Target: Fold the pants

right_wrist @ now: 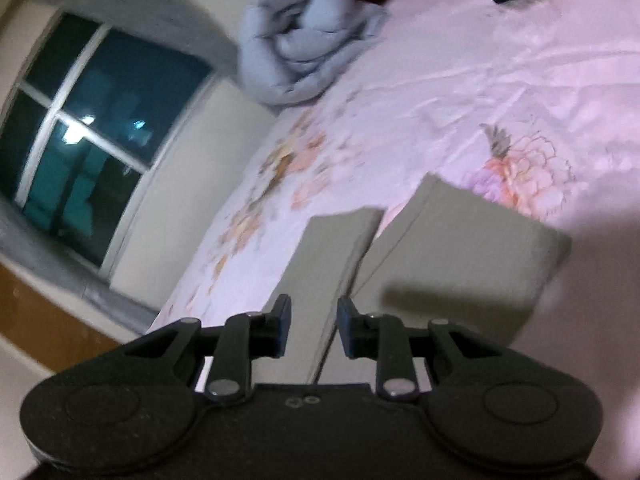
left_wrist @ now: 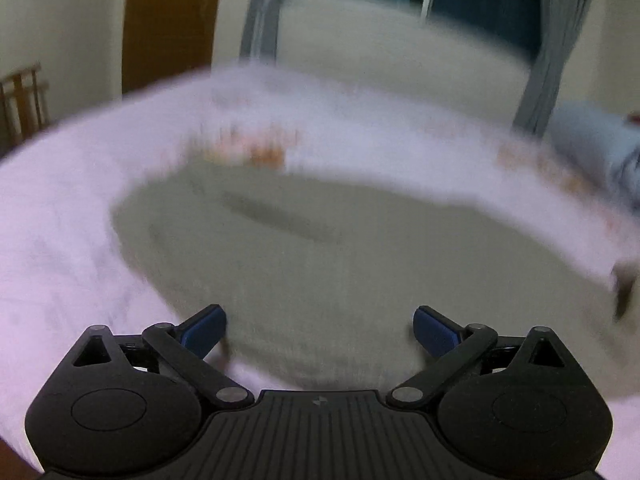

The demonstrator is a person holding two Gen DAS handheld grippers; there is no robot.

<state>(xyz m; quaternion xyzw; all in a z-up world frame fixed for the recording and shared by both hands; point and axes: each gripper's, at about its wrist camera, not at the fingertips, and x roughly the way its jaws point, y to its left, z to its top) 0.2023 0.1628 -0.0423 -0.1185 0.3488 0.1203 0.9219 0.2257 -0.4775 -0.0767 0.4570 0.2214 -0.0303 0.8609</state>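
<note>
The grey-green pants lay flat on the bed's pink flowered sheet, two legs side by side. The left tool stood wide apart over the cloth, gripping nothing. The right tool stood slightly apart, pads off the fabric.
</note>
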